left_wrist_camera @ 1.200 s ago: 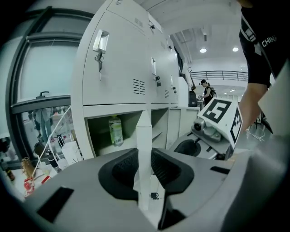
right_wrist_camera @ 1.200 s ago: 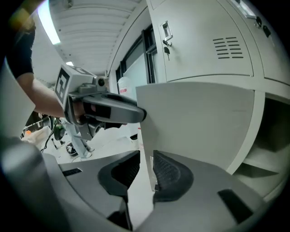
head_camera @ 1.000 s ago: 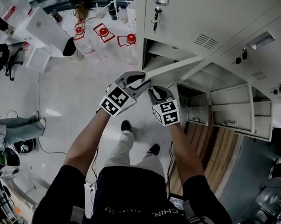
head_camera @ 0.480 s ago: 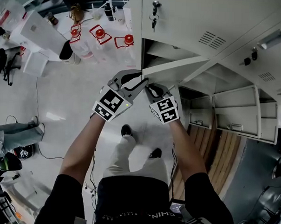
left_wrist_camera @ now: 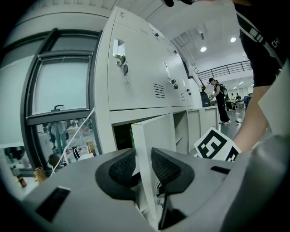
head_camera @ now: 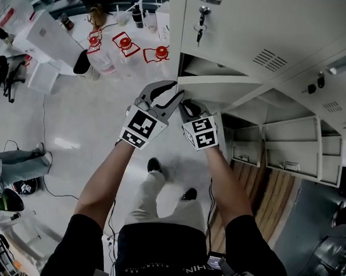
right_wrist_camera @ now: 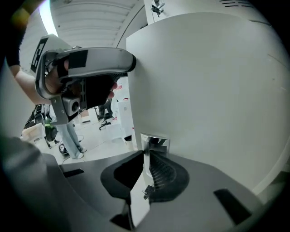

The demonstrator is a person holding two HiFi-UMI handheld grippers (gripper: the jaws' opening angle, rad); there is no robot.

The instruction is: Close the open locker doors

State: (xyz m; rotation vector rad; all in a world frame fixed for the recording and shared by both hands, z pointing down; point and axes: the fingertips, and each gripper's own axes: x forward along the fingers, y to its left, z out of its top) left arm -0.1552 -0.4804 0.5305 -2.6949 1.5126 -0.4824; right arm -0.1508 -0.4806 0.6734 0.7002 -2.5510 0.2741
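Against the grey locker bank (head_camera: 252, 29), the open locker door (head_camera: 221, 86) juts at one o'clock, your left gripper (left_wrist_camera: 143, 165) wide astride its edge, your right gripper (right_wrist_camera: 146, 168) just closed narrow onto it; swing it fully shut and you risk trapping a jaw against the frame.

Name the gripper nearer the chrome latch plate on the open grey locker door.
Right: the right gripper, jaws just closing, straddles the open grey locker door at its chrome latch plate; the left gripper straddles the door's edge higher up.
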